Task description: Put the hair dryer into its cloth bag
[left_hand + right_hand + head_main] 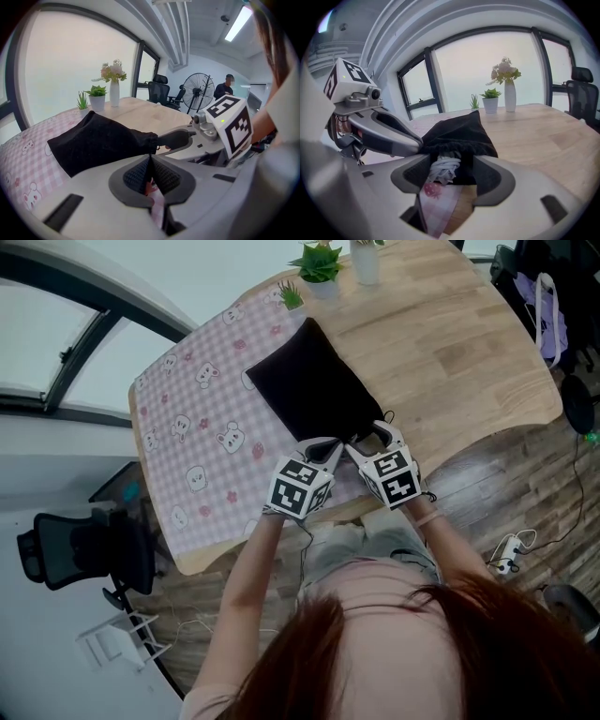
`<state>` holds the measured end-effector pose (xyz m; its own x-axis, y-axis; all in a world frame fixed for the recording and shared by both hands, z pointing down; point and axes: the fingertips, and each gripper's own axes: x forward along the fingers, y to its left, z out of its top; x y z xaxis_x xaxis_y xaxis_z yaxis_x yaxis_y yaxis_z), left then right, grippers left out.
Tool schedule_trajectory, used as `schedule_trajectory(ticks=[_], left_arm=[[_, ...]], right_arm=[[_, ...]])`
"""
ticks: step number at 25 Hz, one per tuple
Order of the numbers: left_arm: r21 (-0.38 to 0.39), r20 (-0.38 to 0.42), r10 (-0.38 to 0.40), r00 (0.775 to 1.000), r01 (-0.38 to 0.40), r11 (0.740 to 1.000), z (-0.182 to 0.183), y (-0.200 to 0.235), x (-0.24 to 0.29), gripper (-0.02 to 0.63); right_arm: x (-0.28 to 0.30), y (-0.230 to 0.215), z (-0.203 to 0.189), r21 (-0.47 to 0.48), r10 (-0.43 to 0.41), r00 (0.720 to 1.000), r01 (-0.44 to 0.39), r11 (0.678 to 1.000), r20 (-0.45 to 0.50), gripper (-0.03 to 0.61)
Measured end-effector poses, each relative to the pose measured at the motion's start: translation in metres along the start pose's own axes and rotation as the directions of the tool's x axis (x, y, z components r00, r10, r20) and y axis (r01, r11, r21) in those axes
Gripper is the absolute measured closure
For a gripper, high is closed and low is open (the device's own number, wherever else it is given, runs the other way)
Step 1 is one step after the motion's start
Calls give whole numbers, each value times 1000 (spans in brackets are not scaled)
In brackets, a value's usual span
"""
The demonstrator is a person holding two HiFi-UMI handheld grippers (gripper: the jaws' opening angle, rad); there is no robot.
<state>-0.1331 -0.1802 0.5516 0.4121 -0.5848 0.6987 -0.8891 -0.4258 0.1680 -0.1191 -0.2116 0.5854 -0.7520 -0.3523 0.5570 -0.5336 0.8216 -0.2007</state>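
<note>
A black cloth bag point(314, 390) lies on the table, its mouth toward me. In the right gripper view a white coiled cable point(445, 166) shows in the mouth of the bag point(459, 133); the hair dryer itself is hidden inside. My left gripper point(328, 450) is shut at the mouth's left corner. In the left gripper view its pads point(161, 176) are pressed together, with a thin dark strand running up to the gathered rim of the bag point(93, 140). My right gripper point(373, 439) stands open, with the bag's mouth between its spread fingers point(487, 176).
Half the wooden table point(469, 352) is covered by a pink checked cloth point(197, 437). Two small potted plants point(319, 263) and a white vase point(364, 263) stand at the far edge. A black office chair point(84, 549) is at the left. A fan point(201, 91) and a person point(228, 84) are behind.
</note>
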Motion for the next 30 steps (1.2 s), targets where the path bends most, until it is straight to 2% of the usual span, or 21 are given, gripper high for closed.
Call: schedule_trajectory(ticks=[15, 30], left_arm=[[-38, -22, 23, 1000, -23, 999, -15, -6, 12, 597], [-17, 19, 58, 998, -57, 998, -20, -12, -1, 594]], right_arm=[[-35, -23, -11, 76, -111, 993, 108, 991, 28, 322], [-59, -8, 0, 62, -141, 987, 136, 989, 78, 322]])
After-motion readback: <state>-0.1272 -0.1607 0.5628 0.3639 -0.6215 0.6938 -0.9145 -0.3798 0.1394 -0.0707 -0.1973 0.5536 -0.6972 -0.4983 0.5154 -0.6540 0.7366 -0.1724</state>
